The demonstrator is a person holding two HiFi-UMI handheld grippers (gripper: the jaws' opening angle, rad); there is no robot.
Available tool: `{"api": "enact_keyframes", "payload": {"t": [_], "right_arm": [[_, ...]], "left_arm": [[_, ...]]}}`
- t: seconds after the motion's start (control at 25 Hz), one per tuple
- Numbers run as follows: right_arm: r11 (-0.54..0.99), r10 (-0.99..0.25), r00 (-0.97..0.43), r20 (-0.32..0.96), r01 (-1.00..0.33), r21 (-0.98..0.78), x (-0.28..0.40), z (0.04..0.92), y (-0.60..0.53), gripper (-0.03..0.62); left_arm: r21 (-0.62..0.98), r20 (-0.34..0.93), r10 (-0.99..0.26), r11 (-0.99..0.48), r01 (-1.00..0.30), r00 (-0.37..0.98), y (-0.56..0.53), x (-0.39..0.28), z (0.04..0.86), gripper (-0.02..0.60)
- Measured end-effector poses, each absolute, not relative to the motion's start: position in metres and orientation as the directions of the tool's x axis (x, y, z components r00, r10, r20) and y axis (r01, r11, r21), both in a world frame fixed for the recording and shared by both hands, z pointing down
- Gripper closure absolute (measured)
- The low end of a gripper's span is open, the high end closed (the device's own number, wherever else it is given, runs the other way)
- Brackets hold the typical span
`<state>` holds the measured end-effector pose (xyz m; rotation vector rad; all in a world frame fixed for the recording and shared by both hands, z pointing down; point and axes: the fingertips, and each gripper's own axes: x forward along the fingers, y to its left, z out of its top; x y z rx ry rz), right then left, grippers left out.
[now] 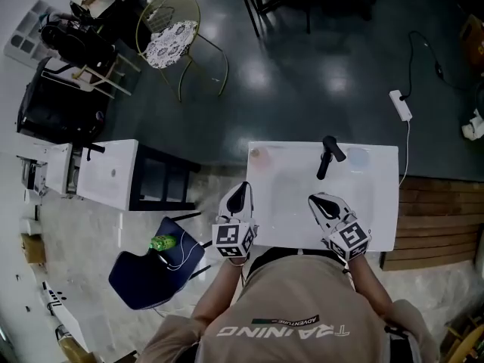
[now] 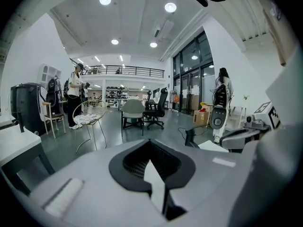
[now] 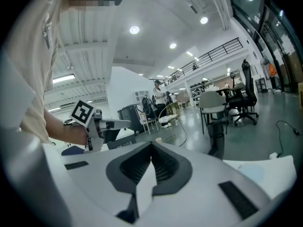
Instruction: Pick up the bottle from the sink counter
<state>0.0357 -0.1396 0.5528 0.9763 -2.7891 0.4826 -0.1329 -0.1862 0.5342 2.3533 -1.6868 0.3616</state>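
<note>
A white sink counter (image 1: 378, 225) with a black faucet (image 1: 329, 157) lies just in front of me. Both grippers hover over its near edge. My left gripper (image 1: 240, 190) is at the near left corner, jaws together with nothing in them. My right gripper (image 1: 316, 200) is near the basin's front, jaws also together and empty. A green bottle (image 1: 161, 242) lies on a dark blue seat (image 1: 144, 274) left of the counter, well away from both grippers. In the left gripper view the shut jaws (image 2: 151, 148) point across the counter; the right gripper view (image 3: 151, 148) shows the same.
A small pinkish item (image 1: 257, 155) sits at the counter's far left corner and a bluish patch (image 1: 358, 157) at the far right. A white cabinet (image 1: 110, 172) stands to the left. A wire chair (image 1: 170, 29), office chairs and a power strip (image 1: 400, 105) are on the dark floor beyond.
</note>
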Motion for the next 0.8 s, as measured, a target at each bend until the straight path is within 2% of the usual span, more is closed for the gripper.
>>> {"api": "enact_keyframes", "payload": {"t": [0.24, 0.52, 0.8], "right_arm": [[0.751, -0.604, -0.771, 0.201, -0.635, -0.182, 0.014, 0.526, -0.149, 0.586], [0.728, -0.634, -0.745, 0.209, -0.666, -0.162, 0.002, 0.522, -0.144, 0.586], [0.733, -0.622, -0.745, 0.242, -0.662, -0.154, 0.002, 0.530, -0.138, 0.586]], "left_arm": [[-0.017, 0.299, -0.891, -0.364, -0.931, 0.342, -0.184, -0.142, 0.527, 0.572], [-0.002, 0.324, -0.845, -0.450, -0.893, 0.425, -0.192, -0.138, 0.539, 0.574], [0.029, 0.326, -0.843, -0.444, -0.895, 0.429, -0.200, -0.132, 0.545, 0.574]]}}
